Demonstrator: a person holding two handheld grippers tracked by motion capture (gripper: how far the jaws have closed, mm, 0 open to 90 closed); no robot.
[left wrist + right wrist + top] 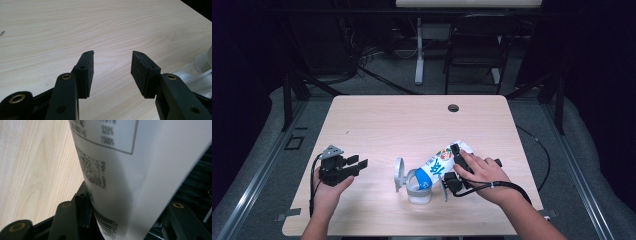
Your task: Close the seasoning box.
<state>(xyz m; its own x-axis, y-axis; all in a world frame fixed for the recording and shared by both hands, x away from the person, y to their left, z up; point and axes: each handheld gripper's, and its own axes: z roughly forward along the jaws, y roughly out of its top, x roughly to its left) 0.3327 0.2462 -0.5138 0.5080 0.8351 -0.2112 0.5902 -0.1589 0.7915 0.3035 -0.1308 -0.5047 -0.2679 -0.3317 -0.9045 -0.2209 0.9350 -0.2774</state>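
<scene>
Two tongs work over a pale wooden desk [377, 120], one in each hand of a person whose forearms come in from the bottom of the high view. At the left, the left tongs [358, 164] rest low near the desk's left edge, held in the left hand [328, 192], with a grey plate on top and a cable trailing back along the wrist. In the left gripper view its jaws stand well apart with bare wood between the pads [88, 72] and nothing held, and a bit of clear plastic shows at the right edge.

Toward the middle stands a clear cup [418, 186] with a round lid [399, 174] upright just beside it on its left. A pouch [443, 162], white with blue and a coloured print, lies tilted over the cup, its lower end at the cup's mouth and its upper end rising to the right.

At the right, the right tongs [454, 165] grip the pouch across its body, with the right hand [484, 175] behind them and a cable looping off to the right. In the right gripper view the pouch's white back [140, 175], with a printed table, a code and a barcode, sits between the jaws, which stand wide and press on its sides
</scene>
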